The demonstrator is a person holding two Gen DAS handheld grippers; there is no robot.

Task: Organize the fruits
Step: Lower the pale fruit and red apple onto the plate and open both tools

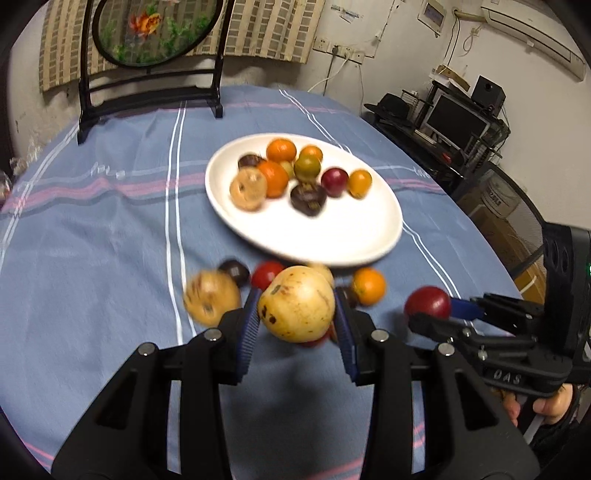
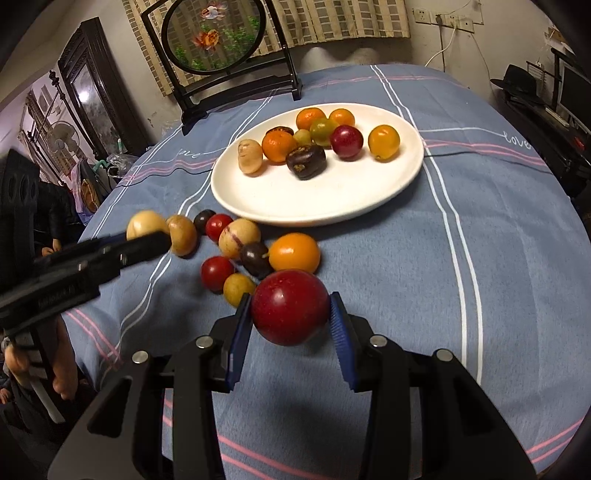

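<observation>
The desk (image 2: 461, 258) filled both views, draped in a blue cloth with white and pink stripes. At its far edge stood a black-framed round screen (image 2: 216, 35) with painted goldfish. Nearer in sat the white plate (image 2: 295, 199), already carrying a cluster of fruit: oranges, a dark red plum, a tan fruit and a dark purple one, all bunched toward the far half.

On to the tools! The left gripper (image 1: 297, 317) had its blue jaws clamped on a pale yellow fruit (image 1: 297, 302), held clear of the cloth just short of the plate's near rim. The right gripper (image 2: 290, 317) had its jaws clamped on a red plum (image 2: 290, 306), also above the cloth, near side of the plate.

Between the two, a loose pile of fruit (image 2: 236, 251) lay on the cloth just in front of the plate: an orange (image 2: 294, 252), two small red ones, two dark purple ones and several tan or yellow ones, most of them touching a neighbour. The left wrist view was blurred, so detail on the smaller pieces there could not be told.
</observation>
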